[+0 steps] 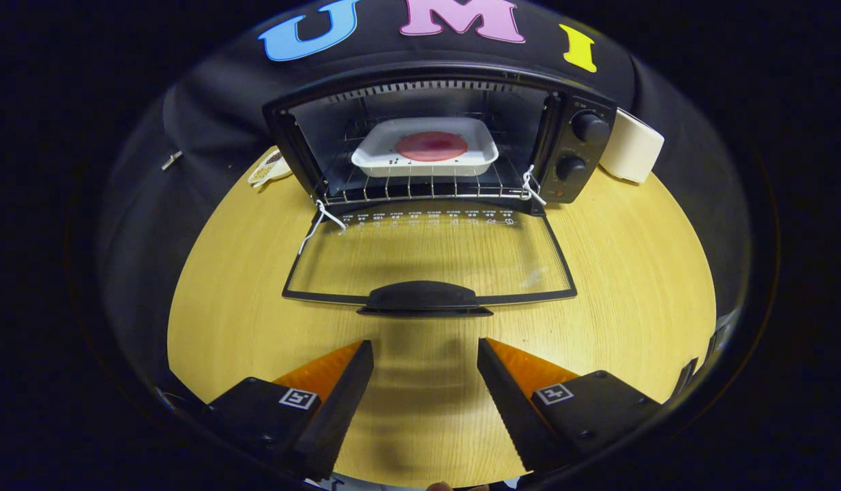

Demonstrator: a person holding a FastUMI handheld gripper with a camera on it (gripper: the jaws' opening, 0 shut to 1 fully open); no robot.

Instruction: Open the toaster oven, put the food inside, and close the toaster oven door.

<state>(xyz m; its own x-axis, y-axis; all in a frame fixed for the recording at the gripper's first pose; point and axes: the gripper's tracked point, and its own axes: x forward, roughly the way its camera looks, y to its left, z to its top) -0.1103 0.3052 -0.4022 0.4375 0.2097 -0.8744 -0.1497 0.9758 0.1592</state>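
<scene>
food [432, 146] sits inside; claw [425, 351] is spread, empty, lower centre. slip under the door handle [423, 298] and lift evenly.

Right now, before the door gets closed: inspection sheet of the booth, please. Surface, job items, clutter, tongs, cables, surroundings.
Surface: wooden table, bare between the tongs and the door.
Job items: oven open; door folded down flat, its handle nearest the tongs. White tray with round red food sits on the rack inside.
Clutter: small dish beside one side of the oven; white box beside the knob side.
Tongs: open, empty, short of the handle.
Cables: nothing seen; white ties at the door hinges.
Surroundings: black cloth wall behind.
</scene>
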